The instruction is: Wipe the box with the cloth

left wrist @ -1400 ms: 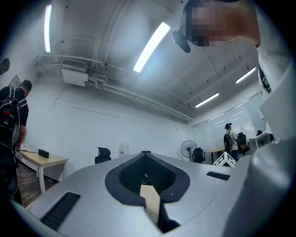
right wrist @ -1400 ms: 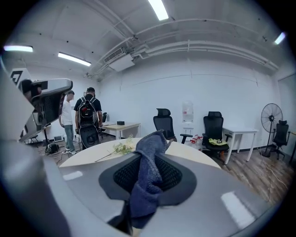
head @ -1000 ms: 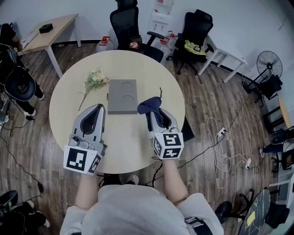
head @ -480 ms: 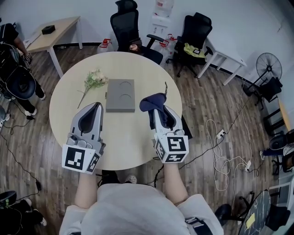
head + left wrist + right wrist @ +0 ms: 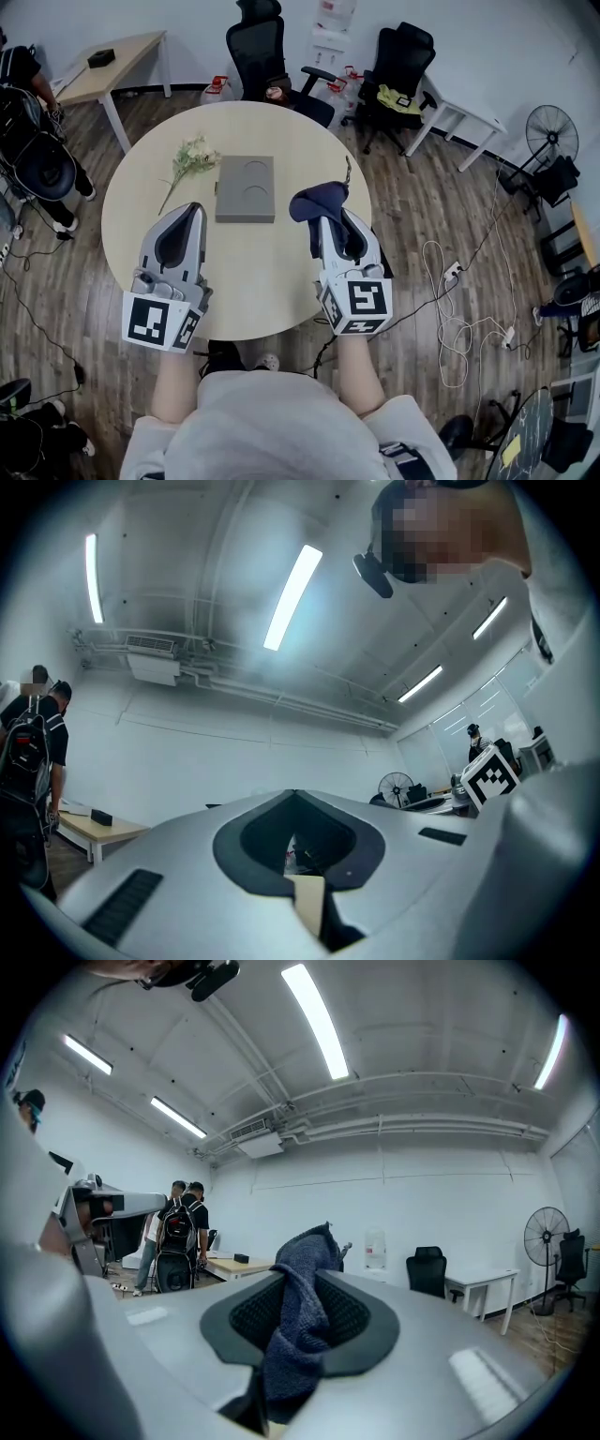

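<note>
Head view, steep look down on a round table (image 5: 267,281) with a pale top. We note the box (image 5: 246,188), grey and flat with two shallow round dents in its lid, lying flat about the middle of the table, a little toward the far edge. A sprig of pale flowers (image 5: 192,159) lies just beside the box's left side, stem pointing toward the table's left edge. The right hand-held gripper (image 5: 324,221) is closed on the cloth (image 5: 315,202), a dark blue knitted piece bunched up between the jaws and spilling out past their tips. Its own view shows the fabric filling the gap from the tips back toward the camera. The cloth hangs over the table's right half, near the box's right side but apart from it, with a strip of bare tabletop between them (we cannot tell whether the cloth touches the table). The left hand-held gripper (image 5: 192,209) sits over the table's near-left part, well short of the box, with its jaws together and nothing held between them. Both marker cubes are at the near edge of the table, close to the person's forearms. Beyond the far edge stand two black office chairs (image 5: 255,47).
</note>
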A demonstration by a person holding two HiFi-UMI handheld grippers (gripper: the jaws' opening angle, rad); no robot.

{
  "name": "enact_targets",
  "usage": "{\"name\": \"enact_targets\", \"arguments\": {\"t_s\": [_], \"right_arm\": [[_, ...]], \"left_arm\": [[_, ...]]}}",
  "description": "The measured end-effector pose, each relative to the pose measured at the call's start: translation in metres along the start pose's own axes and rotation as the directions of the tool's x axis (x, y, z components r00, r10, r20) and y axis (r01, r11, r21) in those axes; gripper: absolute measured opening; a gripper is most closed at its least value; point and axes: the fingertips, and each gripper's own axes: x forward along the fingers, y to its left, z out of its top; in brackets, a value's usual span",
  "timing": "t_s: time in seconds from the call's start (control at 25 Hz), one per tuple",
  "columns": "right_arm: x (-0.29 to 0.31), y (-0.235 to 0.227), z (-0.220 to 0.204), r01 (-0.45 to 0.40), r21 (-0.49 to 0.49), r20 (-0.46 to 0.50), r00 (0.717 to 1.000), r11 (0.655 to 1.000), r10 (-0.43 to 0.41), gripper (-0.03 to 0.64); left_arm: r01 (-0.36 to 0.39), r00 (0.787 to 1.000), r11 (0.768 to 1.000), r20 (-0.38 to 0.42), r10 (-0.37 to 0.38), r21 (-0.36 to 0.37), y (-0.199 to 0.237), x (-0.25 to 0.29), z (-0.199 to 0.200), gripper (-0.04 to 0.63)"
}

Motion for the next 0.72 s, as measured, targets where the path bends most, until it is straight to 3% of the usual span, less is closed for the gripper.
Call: {"name": "enact_targets", "arguments": {"t_s": [0.72], "right_arm": [[-0.0029, -0.0022, -0.0001, 0.002, 0.017, 0.010, 1.000, 1.000, -0.002, 0.096]], "left_arm": [[0.012, 1.000, 1.000, -0.011, -0.012, 0.000, -0.0083, 0.0071, -0.0042, 0.003]]}}
